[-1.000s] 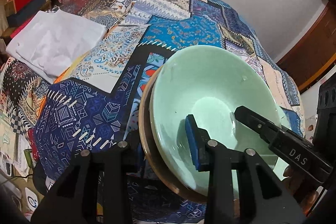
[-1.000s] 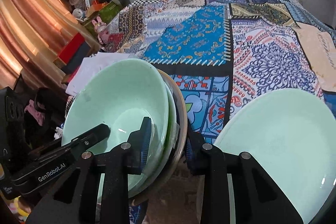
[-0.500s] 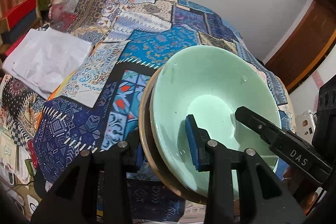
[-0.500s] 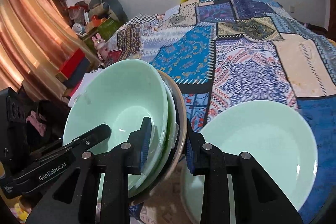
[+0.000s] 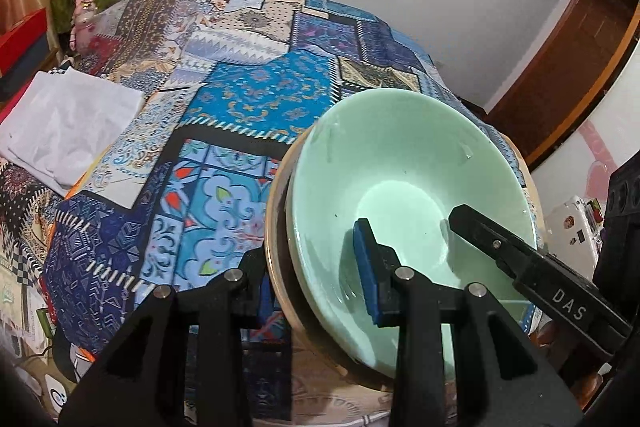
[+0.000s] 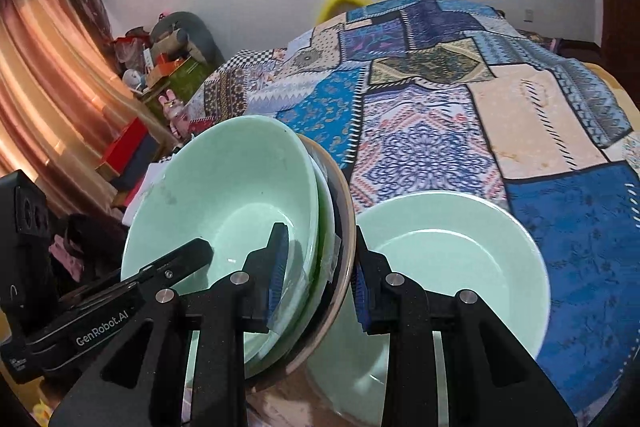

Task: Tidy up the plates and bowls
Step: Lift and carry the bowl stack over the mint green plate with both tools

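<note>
A: Pale-green bowl stack [image 6: 224, 203], held clear of the patchwork cloth [image 6: 440, 115]: who grips it?

B: Left gripper [image 5: 308, 263] and right gripper [image 6: 316, 267] both clench opposite rims, likely sharing its weight.

A: Obstacles?

B: A single green bowl [image 6: 452, 247] rests near the table's front edge; folded white cloth [image 5: 68, 119] lies at its left edge.

i see a patchwork blanket [image 5: 256, 99] spread under everything, folded white cloth [image 5: 68, 123] at its left edge, a pink rabbit toy [image 5: 82, 23], copper curtains [image 6: 44, 79] beyond.
</note>
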{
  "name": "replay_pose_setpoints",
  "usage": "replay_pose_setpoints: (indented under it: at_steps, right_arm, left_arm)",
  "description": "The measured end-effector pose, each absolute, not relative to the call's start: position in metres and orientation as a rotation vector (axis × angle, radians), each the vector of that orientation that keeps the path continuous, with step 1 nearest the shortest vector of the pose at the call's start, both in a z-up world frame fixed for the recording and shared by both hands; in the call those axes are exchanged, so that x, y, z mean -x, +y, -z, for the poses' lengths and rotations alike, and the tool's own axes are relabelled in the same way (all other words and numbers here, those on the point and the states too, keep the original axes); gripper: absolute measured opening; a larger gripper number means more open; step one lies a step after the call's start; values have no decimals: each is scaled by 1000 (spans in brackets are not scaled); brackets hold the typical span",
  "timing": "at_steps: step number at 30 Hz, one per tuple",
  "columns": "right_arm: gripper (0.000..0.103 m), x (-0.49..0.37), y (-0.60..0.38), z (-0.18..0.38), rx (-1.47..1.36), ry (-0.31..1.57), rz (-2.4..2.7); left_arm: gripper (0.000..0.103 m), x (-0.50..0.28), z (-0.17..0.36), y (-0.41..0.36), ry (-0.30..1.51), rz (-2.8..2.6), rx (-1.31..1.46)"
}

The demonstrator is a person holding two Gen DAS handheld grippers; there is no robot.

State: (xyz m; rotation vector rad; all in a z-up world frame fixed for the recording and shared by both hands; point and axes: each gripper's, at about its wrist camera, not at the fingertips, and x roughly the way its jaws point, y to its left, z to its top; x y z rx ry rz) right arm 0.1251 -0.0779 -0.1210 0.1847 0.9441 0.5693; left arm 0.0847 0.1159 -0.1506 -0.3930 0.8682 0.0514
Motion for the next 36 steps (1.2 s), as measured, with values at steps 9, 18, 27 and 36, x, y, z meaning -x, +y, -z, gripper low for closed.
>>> replay_pose_setpoints:
  at_steps: [9,18,27,36]
  right_arm:
    - [27,-122,-107,118,-208,934,-520]
    - [27,-121,-130,120,-232,942,-489]
    - [27,-121,-151,128,-251,967,-456]
    - [27,-120,-162,140,-267,1004,-433]
  left_arm:
    - [35,-95,146,86,874,-7,362]
    - [35,-104,148,62,890,25,331]
    - [35,-114,156,41,923,56,309]
    - [35,-124,170,29,967,77,298]
